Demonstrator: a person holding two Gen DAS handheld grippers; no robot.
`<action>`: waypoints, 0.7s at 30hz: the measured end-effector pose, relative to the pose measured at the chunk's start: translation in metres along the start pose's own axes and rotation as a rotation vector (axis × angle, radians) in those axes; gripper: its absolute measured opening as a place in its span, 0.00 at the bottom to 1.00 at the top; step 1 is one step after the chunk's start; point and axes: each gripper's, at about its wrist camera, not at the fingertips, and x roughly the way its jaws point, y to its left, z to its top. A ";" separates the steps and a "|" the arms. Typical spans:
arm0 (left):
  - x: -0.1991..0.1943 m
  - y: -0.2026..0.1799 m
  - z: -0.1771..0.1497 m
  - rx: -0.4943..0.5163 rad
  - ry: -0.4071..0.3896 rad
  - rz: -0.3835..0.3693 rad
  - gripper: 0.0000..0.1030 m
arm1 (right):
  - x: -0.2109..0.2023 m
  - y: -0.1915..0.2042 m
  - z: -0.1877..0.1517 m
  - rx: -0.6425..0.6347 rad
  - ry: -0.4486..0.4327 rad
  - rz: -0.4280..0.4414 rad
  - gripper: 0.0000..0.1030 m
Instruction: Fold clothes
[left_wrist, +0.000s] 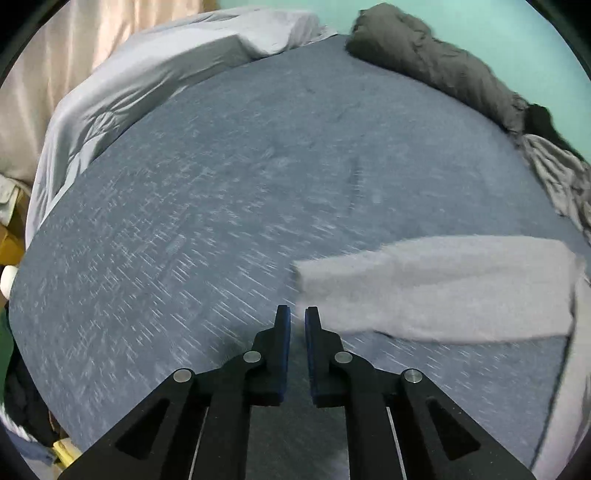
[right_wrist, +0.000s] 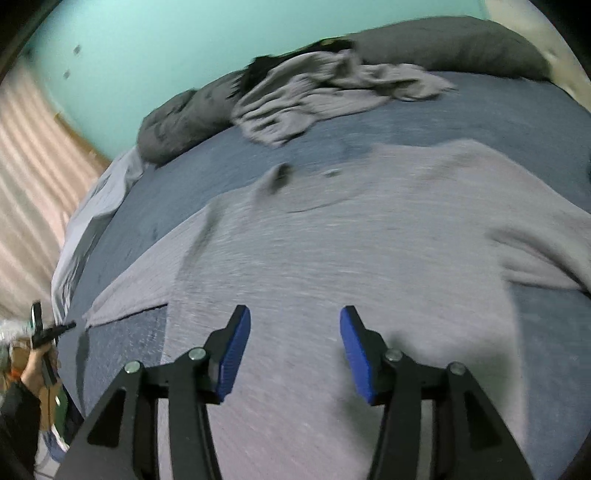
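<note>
Grey knit top (right_wrist: 369, 236) flat on bed (right_wrist: 480, 107), soft, floppy. Right gripper (right_wrist: 294, 325) fingers spread above; left gripper (left_wrist: 297, 321) nearly closed, empty. Grab sleeve edge, lower left.

Bed (left_wrist: 229, 192): covered by a blue-grey sheet, smooth over most of its surface.
Light grey garment (right_wrist: 369, 266): spread flat on the bed, one sleeve (left_wrist: 436, 288) stretched sideways across the sheet.
Crumpled grey garment (right_wrist: 317, 96): heaped near the far edge, partly against the dark bedding.
Dark grey duvet (left_wrist: 436, 70): bunched in a long roll along the far edge by the green wall.
Pale sheet (left_wrist: 122, 99): rumpled along the bed's left edge, hanging over the side.
</note>
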 end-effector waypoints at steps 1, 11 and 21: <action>-0.005 -0.009 -0.005 0.011 0.007 -0.033 0.10 | -0.012 -0.012 -0.003 0.013 0.012 -0.018 0.59; -0.044 -0.143 -0.109 0.196 0.169 -0.370 0.40 | -0.080 -0.101 -0.076 0.056 0.258 -0.132 0.61; -0.064 -0.254 -0.198 0.412 0.370 -0.535 0.45 | -0.111 -0.148 -0.164 0.188 0.403 -0.157 0.61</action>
